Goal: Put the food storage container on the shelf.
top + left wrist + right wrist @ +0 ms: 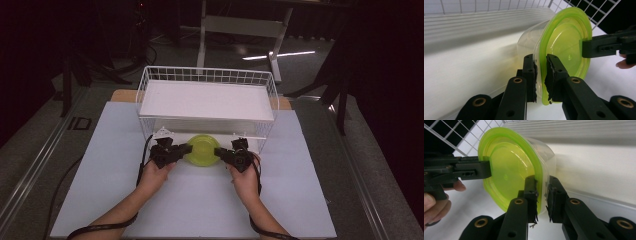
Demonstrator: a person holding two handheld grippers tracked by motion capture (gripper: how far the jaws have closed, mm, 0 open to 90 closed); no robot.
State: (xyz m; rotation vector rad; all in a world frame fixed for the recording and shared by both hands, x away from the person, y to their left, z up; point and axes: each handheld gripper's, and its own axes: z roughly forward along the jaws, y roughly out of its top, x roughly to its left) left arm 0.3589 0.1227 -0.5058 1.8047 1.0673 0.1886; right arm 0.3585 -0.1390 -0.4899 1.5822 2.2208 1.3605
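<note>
Dark room, grey floor (320, 65), white table leg (202, 37)

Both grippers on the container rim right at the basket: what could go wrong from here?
1. Both holds are thin edge pinches: the left gripper and right gripper clamp only the green lid rim on opposite sides. If the lid isn't sealed, the clear tub might drop away.
2. Uneven hand motion could twist the rim out of one pinch.
3. The container sits at the wire basket opening, under its white shelf; lifting may knock it against them.
</note>
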